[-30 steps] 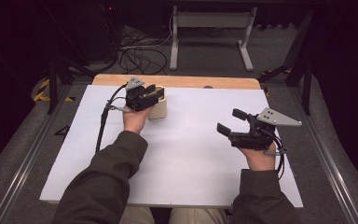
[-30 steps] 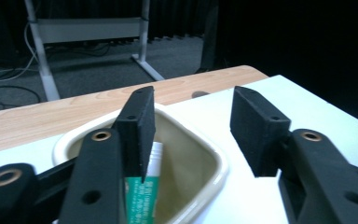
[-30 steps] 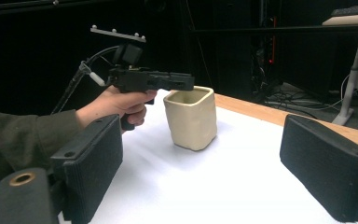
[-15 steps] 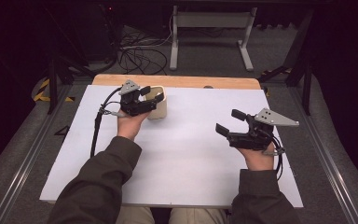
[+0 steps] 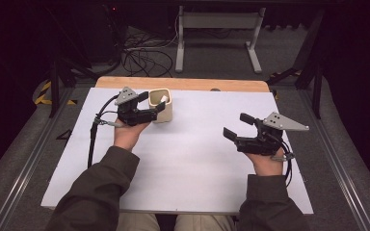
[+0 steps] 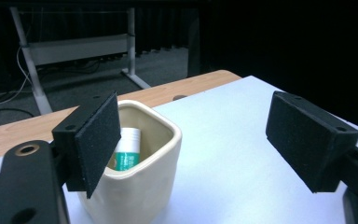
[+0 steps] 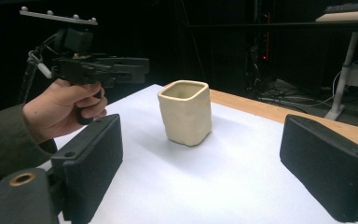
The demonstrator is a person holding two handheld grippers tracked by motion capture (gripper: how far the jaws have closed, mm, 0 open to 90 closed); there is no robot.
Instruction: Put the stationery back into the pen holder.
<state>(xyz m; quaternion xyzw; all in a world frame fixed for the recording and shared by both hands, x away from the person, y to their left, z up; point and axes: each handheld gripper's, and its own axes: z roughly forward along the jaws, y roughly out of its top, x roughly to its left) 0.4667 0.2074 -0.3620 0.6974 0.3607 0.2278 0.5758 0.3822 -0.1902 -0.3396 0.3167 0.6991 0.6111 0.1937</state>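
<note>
A white sheet [image 5: 192,159] covers the wooden table [image 5: 183,83], whose bare far edge shows as a strip. Grey carpet [image 5: 212,57] lies beyond, with a metal frame stand [image 5: 217,21] and tangled cables [image 5: 142,55]. The room behind is dark.

Standing upright near the far edge of the white sheet [image 5: 197,159], just short of the wooden strip [image 5: 183,83]: a cream cup [image 5: 162,107], squarish with rounded corners and an open top. Leaning inside that cup against its far wall: a small white tube [image 6: 126,149] bearing a green label.
</note>
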